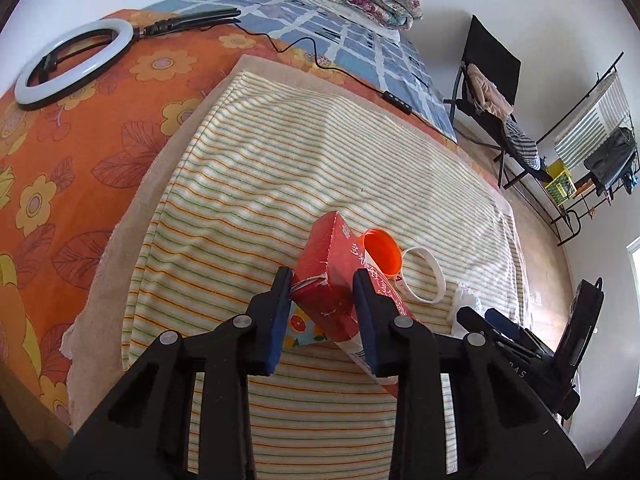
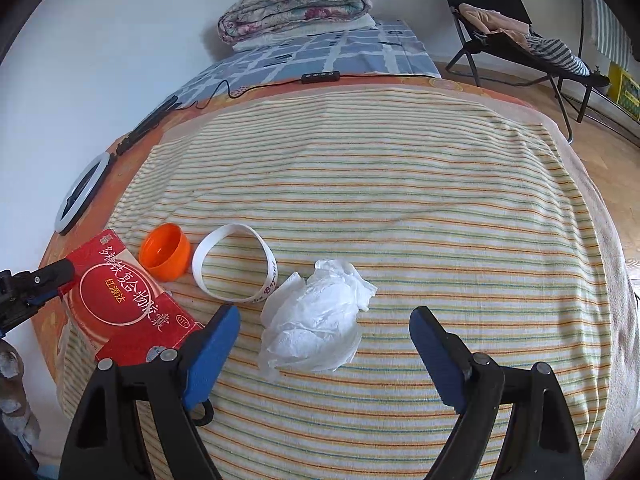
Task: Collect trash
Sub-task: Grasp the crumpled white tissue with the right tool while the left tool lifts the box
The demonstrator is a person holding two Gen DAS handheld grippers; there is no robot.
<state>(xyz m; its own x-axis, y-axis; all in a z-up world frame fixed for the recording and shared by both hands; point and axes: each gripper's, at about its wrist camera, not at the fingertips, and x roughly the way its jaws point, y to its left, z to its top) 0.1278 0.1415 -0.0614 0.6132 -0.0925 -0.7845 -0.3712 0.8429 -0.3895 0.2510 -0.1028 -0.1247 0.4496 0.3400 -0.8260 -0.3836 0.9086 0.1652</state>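
Left wrist view: your left gripper (image 1: 322, 300) has its jaws against both narrow sides of the red box (image 1: 334, 276), so it reads as clamped on the box, which sits tilted with its far end raised off the striped blanket (image 1: 304, 152). Grip is near the torn end flap; card there crushes easily, so squeeze only enough to hold and keep the box from pivoting as you lift. A small fruit-print packet (image 1: 301, 326) lies under the box, touching it; check it doesn't drag along. The orange cap (image 1: 382, 251) sits just behind the box and the white wristband (image 1: 424, 276) beside that, so lift straight up rather than sweeping forward. Right wrist view: your right gripper (image 2: 324, 330) is wide open and empty, jaws straddling the crumpled tissue (image 2: 316, 320) without touching it. The tissue lies on the blanket, its top edge touching the wristband (image 2: 232, 264). Come down centred on the bulk of the wad, pads low to the cloth, and close on the thick middle, not the loose corner. Watch you don't pinch blanket or snag the band.
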